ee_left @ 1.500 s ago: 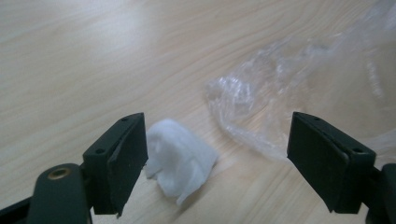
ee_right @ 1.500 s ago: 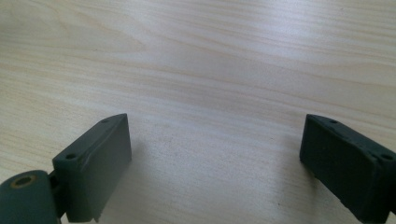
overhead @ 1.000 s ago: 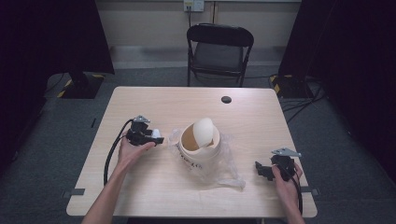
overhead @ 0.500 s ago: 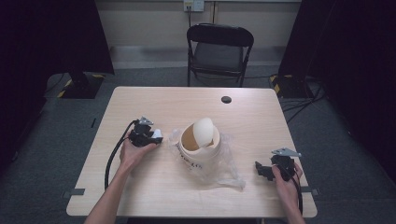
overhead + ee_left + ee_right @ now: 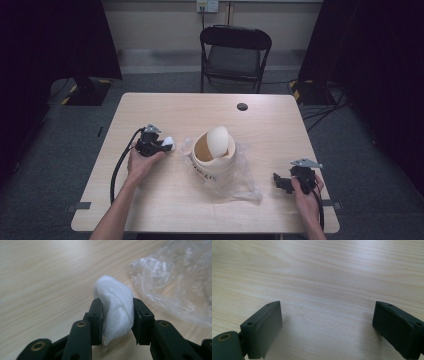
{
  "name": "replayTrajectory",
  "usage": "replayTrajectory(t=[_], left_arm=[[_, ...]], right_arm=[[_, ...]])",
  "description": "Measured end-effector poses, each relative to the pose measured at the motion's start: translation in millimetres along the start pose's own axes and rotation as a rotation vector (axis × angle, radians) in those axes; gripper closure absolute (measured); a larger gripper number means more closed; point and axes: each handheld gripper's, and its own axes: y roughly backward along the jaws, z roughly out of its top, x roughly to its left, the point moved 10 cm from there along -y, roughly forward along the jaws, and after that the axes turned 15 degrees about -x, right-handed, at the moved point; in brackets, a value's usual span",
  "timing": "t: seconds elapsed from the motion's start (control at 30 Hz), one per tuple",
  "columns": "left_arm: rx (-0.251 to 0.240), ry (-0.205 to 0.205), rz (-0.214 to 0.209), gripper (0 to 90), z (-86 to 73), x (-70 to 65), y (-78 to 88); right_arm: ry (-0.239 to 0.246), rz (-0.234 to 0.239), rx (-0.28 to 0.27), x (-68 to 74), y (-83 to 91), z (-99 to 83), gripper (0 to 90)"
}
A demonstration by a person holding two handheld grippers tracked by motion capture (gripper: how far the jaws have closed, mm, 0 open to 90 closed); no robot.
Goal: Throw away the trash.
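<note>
Left hand-held gripper [image 5: 117, 322]: your jaws are clamped on a white cotton wad [image 5: 115, 312], one jaw on each flank; the wad bulges up and forward past the jaw tips.
Left hand-held gripper, high view [image 5: 161, 145]: it sits in your left hand [image 5: 140, 164] low over the pale wooden surface [image 5: 165, 112], its black cable looping back toward your forearm.
White cotton wad, high view [image 5: 168, 145]: it shows as a small white lump at the tip of your left hand-held gripper.
Clear plastic wrap [image 5: 180, 277]: it lies crumpled on the surface just ahead of your left jaws and off to their right, close to the wad; whether they touch cannot be told.
Cream container [image 5: 214, 152]: it stands on the plastic wrap [image 5: 240, 175], beyond the tip of your left hand-held gripper, with a rounded cream lid [image 5: 218, 138] tilted in its mouth.
Right hand-held gripper [image 5: 327, 325]: your jaws stand wide apart with bare wood grain between them.
Right hand-held gripper, high view [image 5: 278, 179]: held in your right hand [image 5: 306, 192], it points toward the wrap's near edge, apart from it.
</note>
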Motion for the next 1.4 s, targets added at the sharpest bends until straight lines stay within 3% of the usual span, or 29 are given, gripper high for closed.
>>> replayTrajectory(t=[0.17, 0.43, 0.5, 0.6, 0.9, 1.03, 1.1, 1.2, 1.23, 1.4], left_arm=[[-0.018, 0.002, -0.055, 63.6, 6.1, -10.7, 3.5], [-0.067, -0.009, -0.066, 63.6, 19.8, -18.5, 16.9], [-0.107, -0.028, -0.06, 63.7, 26.7, -22.7, 22.6], [-0.139, -0.019, -0.08, 63.9, 32.4, -28.7, 29.0], [-0.183, -0.027, -0.105, 63.7, 45.8, -43.6, 48.6], [-0.222, -0.005, -0.148, 63.3, 55.3, -57.3, 57.1], [-0.247, -0.026, -0.124, 62.8, 61.9, -62.0, 61.8], [-0.267, -0.037, -0.133, 62.9, 68.7, -71.7, 66.8], [-0.27, -0.049, -0.157, 62.9, 71.9, -79.7, 69.0], [-0.285, -0.063, -0.196, 62.8, 79.8, -96.1, 75.2]], right_arm=[[0.0, 0.001, 0.001, 0.0, 0.0, 0.0, 8.3], [0.0, 0.0, 0.0, 0.0, 0.0, 0.0, 8.4], [0.0, 0.0, 0.0, 0.0, 0.0, 0.0, 8.4], [0.0, 0.0, 0.0, 0.0, 0.0, 0.0, 8.4], [0.0, 0.001, 0.001, 0.1, 0.1, 0.0, 8.4], [0.0, 0.001, 0.001, 0.0, 0.1, 0.0, 8.4], [0.0, 0.001, 0.001, 0.0, 0.0, 0.0, 8.3], [0.0, 0.001, 0.001, 0.1, 0.1, 0.0, 8.4], [0.0, 0.001, 0.001, 0.0, 0.1, 0.0, 8.3], [0.0, 0.001, 0.001, 0.0, 0.1, 0.0, 8.4]])
